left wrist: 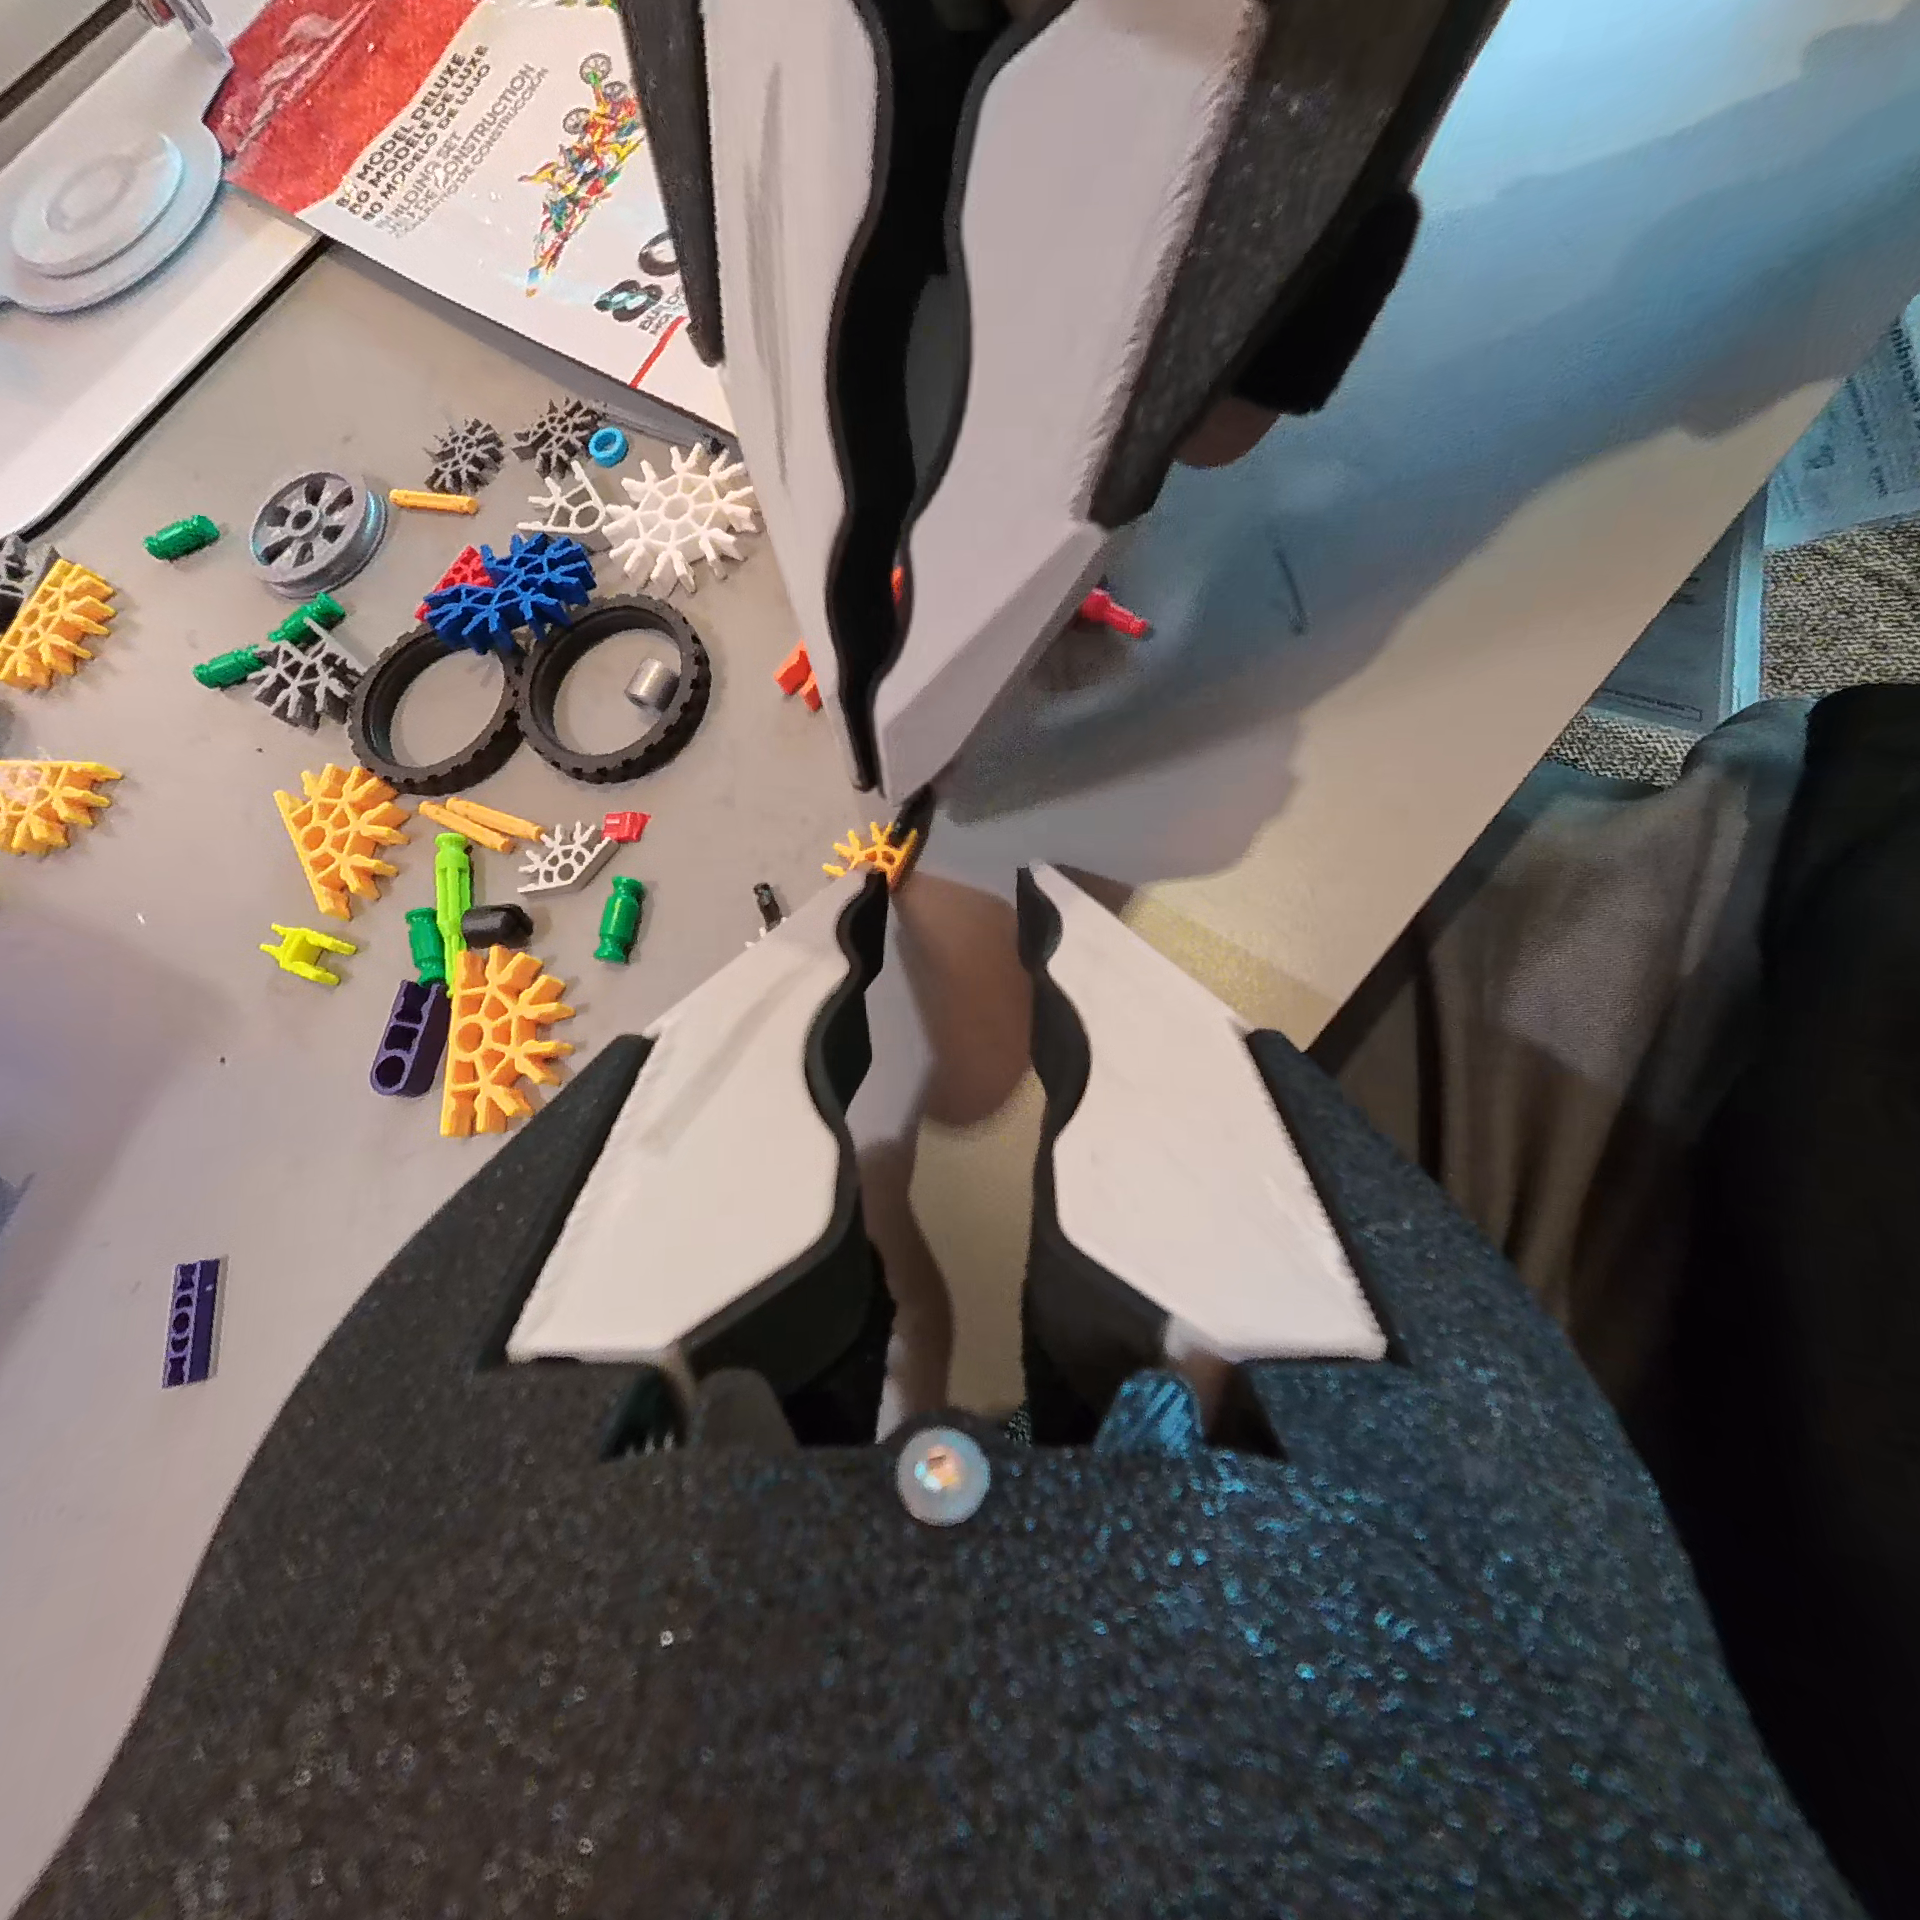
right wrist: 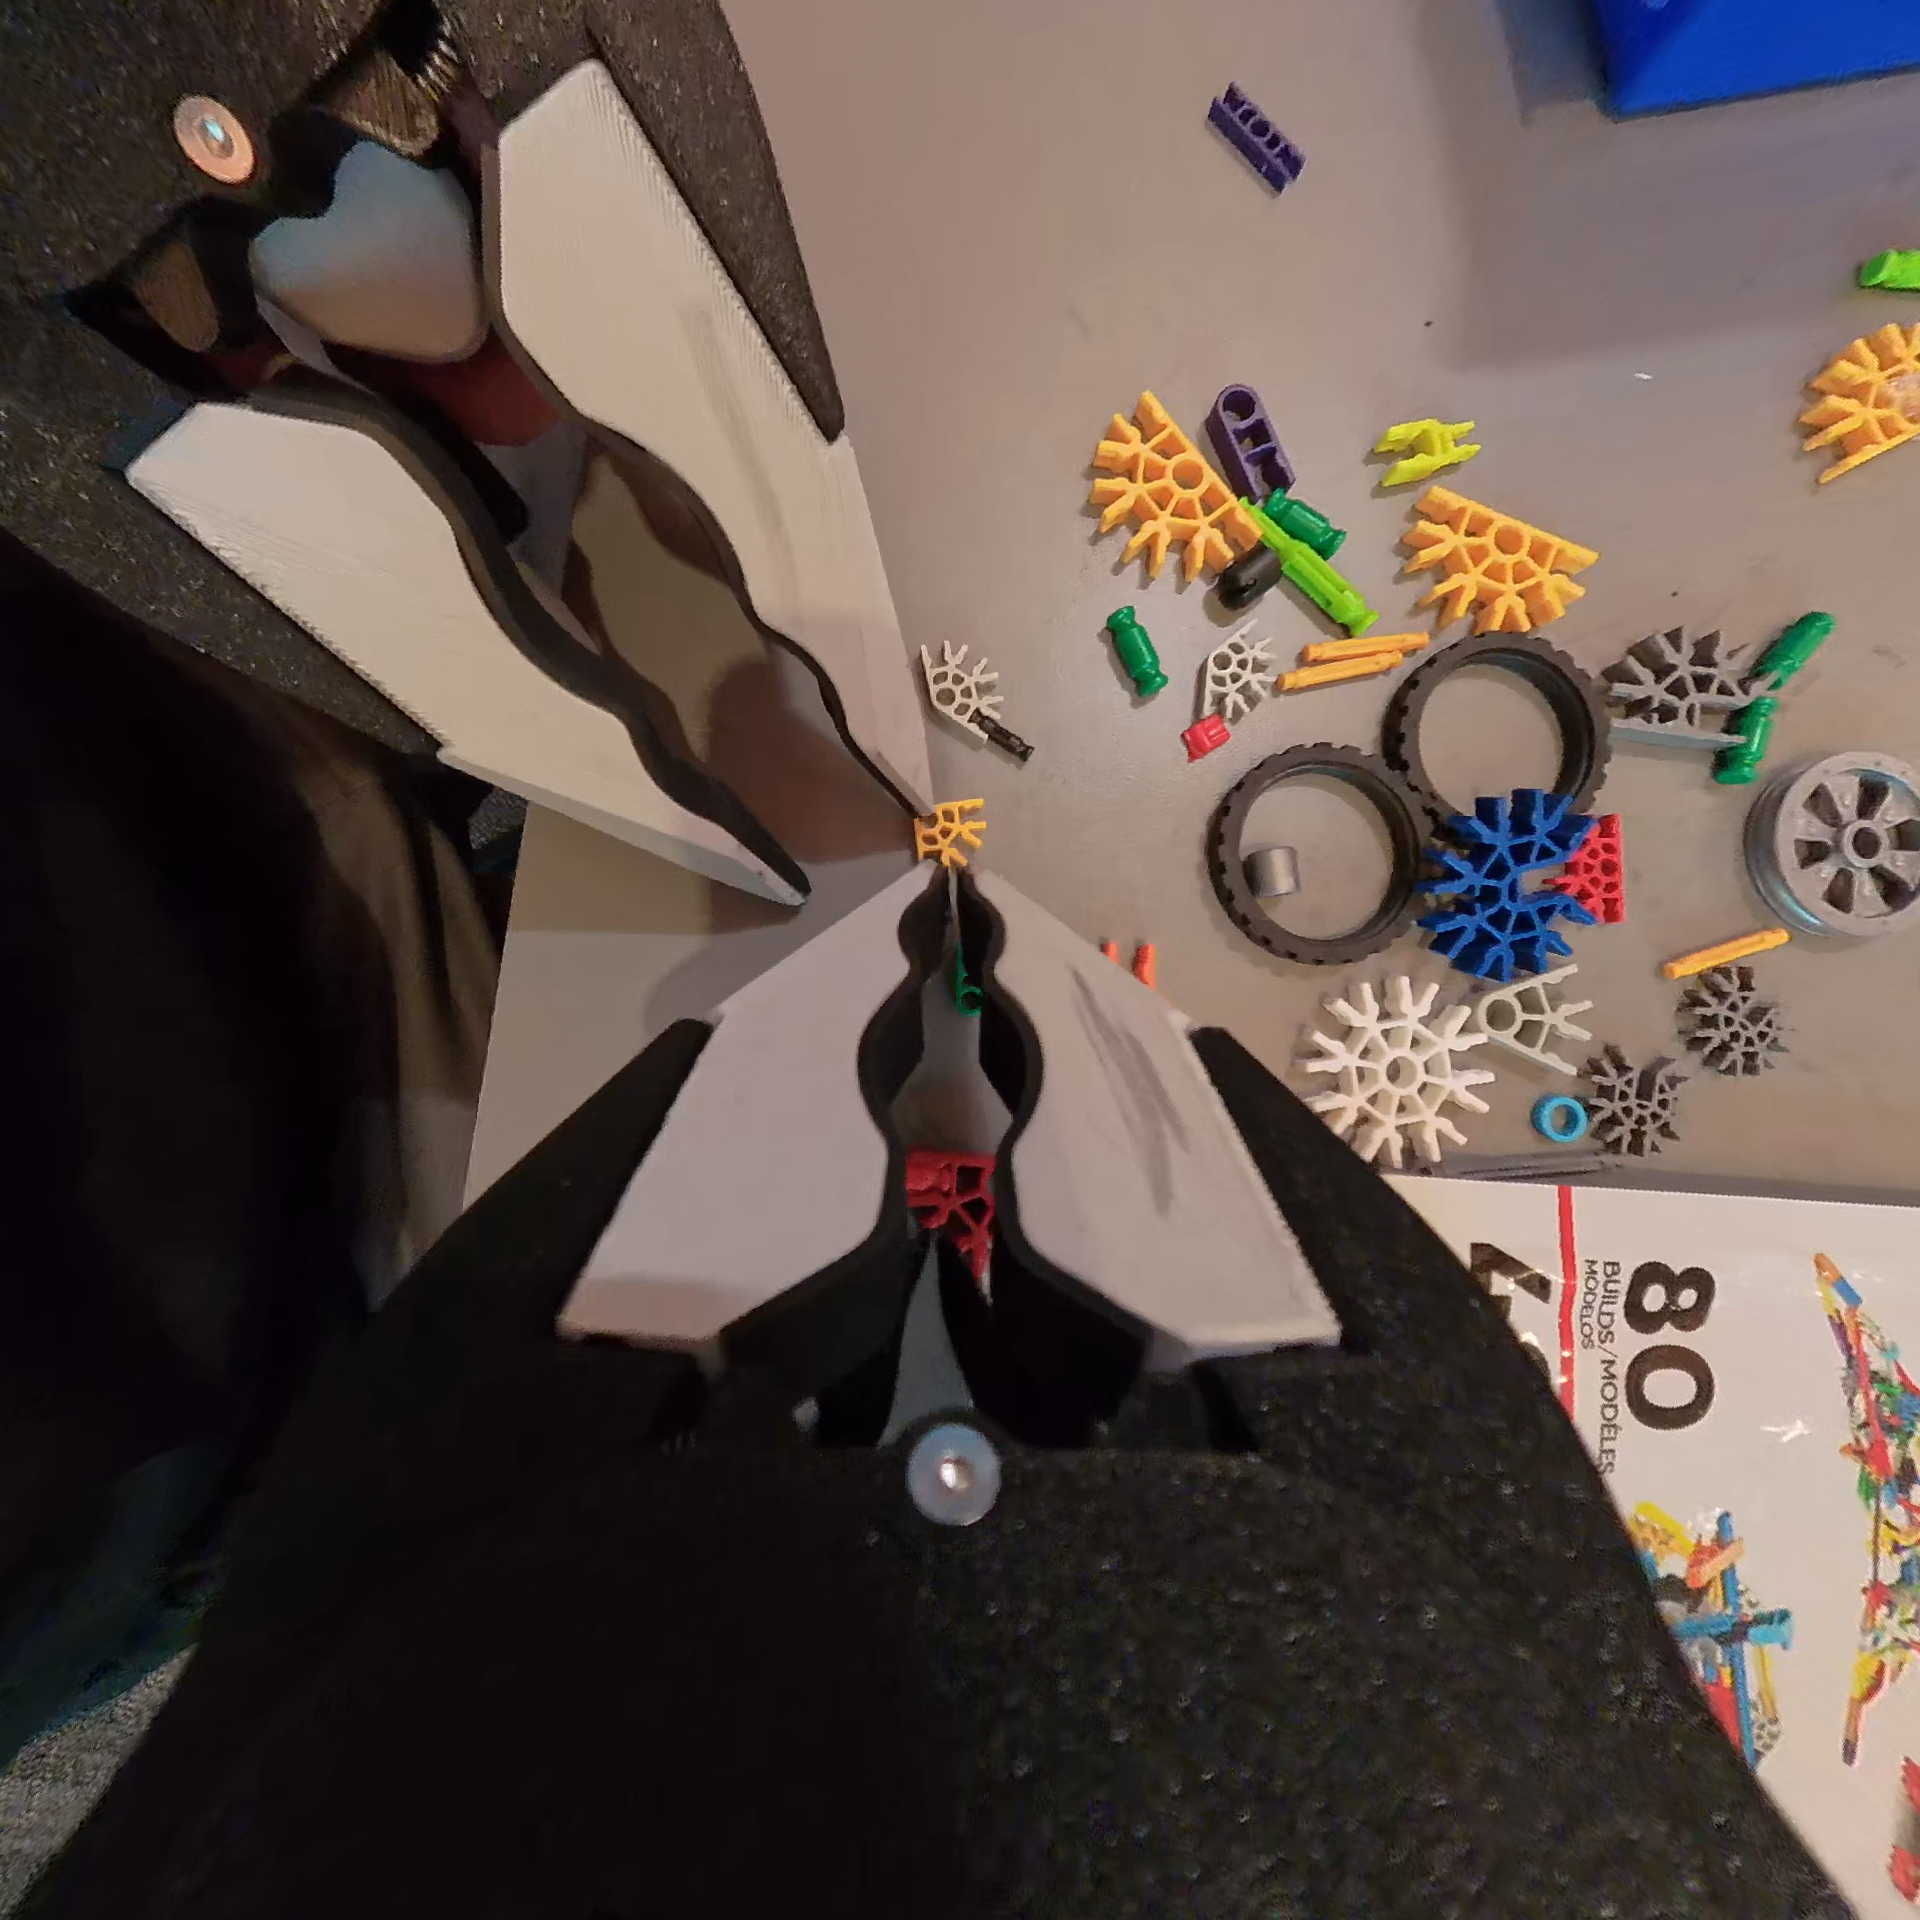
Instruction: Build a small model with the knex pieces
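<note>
My right gripper [right wrist: 951, 878] is shut, its tips pinching the edge of a small yellow connector [right wrist: 948, 831] held above the grey table [right wrist: 1039, 312]. My left gripper [left wrist: 956, 878] is open; one of its fingertips [left wrist: 883, 894] touches or nearly touches the connector [left wrist: 873, 850]. The two grippers meet tip to tip. The right gripper shows in the left wrist view [left wrist: 899, 795], coming in from the top. The left gripper shows in the right wrist view [right wrist: 857, 850], coming in from the upper left. A green rod [right wrist: 966, 982] and a red connector [right wrist: 951, 1205] show through the right gripper's finger gap.
Loose building pieces lie on the table: two black tyres [right wrist: 1314, 764], blue connectors [right wrist: 1507, 883], a white snowflake connector [right wrist: 1392, 1070], a grey wheel hub [right wrist: 1849, 842], yellow fan connectors [right wrist: 1164, 488]. A printed booklet [right wrist: 1714, 1455] and a blue box [right wrist: 1766, 42] lie nearby. The table edge [left wrist: 1455, 935] is close. Both grippers' tips are close together, under 4 cm apart.
</note>
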Available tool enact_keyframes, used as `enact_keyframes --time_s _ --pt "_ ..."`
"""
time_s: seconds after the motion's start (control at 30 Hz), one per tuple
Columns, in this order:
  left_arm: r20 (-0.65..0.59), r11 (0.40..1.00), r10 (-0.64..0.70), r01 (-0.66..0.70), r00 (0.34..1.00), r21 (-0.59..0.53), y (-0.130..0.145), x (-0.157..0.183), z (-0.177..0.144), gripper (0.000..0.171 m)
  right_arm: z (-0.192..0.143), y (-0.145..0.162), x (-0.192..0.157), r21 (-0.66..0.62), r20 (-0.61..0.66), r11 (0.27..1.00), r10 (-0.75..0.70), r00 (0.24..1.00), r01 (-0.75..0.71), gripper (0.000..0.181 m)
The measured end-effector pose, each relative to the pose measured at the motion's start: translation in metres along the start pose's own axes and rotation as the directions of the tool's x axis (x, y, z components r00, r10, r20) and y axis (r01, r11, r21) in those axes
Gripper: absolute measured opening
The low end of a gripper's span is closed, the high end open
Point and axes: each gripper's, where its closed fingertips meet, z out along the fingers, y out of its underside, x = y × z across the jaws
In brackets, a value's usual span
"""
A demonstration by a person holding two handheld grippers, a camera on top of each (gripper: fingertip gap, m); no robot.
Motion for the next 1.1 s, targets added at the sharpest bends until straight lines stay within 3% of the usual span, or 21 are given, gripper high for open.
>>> enact_keyframes --time_s 0.37,0.73,1.1 --pt "-0.005 1.000 -0.004 0.004 1.000 0.004 -0.0001 0.0006 0.0001 0.023 0.0080 -0.0005 -0.0022 -0.018 0.010 0.999 -0.030 1.000 0.030 0.000" --pt "-0.004 1.000 -0.003 0.003 1.000 0.005 -0.0013 0.0006 0.0017 0.021 0.0082 0.0012 -0.0004 0.030 0.095 0.997 0.069 0.993 -0.072 0.000" --pt "0.008 1.000 0.003 -0.003 1.000 -0.014 -0.0029 -0.0028 0.0066 0.019 0.0088 0.0026 -0.0003 0.003 0.097 0.999 0.032 0.995 -0.033 0.000"
